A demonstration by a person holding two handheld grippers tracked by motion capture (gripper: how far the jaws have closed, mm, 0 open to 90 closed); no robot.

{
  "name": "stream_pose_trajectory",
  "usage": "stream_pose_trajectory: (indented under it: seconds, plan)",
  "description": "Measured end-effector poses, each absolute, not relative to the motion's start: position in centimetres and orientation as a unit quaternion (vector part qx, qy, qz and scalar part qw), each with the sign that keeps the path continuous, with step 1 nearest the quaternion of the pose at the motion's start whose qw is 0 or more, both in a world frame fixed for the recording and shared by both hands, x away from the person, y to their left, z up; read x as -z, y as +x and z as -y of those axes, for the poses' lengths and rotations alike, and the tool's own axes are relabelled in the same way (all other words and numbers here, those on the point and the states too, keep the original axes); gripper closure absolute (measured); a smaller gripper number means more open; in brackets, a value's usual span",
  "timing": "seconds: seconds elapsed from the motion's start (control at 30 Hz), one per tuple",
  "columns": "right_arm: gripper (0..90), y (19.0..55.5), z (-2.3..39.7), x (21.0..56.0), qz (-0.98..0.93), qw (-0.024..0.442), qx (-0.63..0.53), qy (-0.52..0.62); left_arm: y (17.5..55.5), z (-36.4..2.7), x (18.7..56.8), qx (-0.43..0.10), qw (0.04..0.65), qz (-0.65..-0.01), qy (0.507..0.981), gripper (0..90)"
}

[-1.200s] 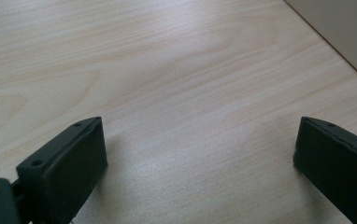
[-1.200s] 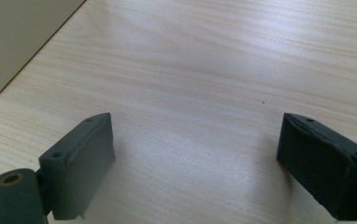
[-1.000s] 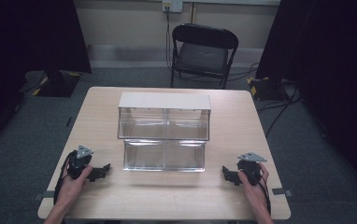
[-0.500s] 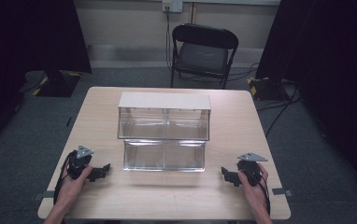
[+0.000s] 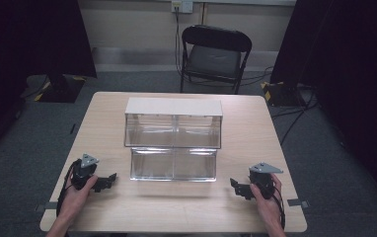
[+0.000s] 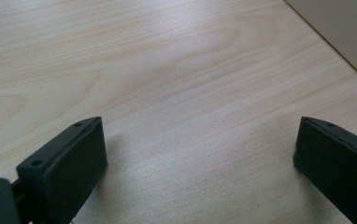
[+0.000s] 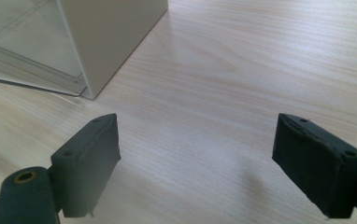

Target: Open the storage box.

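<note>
From the high view, a clear two-tier bin (image 5: 173,143) with a white top stands mid-table (image 5: 127,210); no label or writing can be read on it. The left gripper (image 5: 103,181) rests near its near-left corner, the right gripper (image 5: 239,187) near its near-right corner, both apart from it. In the left gripper view, the jaws are spread wide over bare wood. In the right gripper view, the jaws are spread wide, with the bin's corner (image 7: 106,42) far left.

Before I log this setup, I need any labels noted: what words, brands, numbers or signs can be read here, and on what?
None can be read: the clear two-tier bin, its white top, the wooden table, both grippers' fingers and the folding chair carry no legible text.
</note>
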State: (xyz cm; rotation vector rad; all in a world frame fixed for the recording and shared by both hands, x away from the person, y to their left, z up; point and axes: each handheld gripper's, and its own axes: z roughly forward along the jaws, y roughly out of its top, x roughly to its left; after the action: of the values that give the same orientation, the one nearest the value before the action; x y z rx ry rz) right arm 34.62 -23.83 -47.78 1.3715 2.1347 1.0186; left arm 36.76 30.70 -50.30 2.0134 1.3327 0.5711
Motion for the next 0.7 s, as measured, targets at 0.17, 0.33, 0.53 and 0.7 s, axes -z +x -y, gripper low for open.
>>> stream_pose_trajectory:
  seconds: [0.17, 0.33, 0.53, 0.7]
  plan:
    - [14.3, 34.2, 23.3, 47.5, -0.768, 0.197, -0.375, 0.480, 36.8, -30.7, 50.3, -0.217, 0.325, -0.509, 0.767, 2.1]
    - [14.3, 33.8, 22.5, 47.3, -0.774, 0.185, -0.383, 0.469, 36.8, -30.7, 50.3, -0.218, 0.324, -0.508, 0.768, 2.1]
    - [14.5, 33.4, 21.6, 47.1, -0.786, 0.173, -0.391, 0.447, 36.8, -30.7, 50.3, -0.218, 0.324, -0.508, 0.768, 2.1]
    - [14.5, 33.1, 21.0, 46.9, -0.791, 0.169, -0.396, 0.434, 36.8, -30.7, 50.3, -0.218, 0.324, -0.508, 0.768, 2.1]
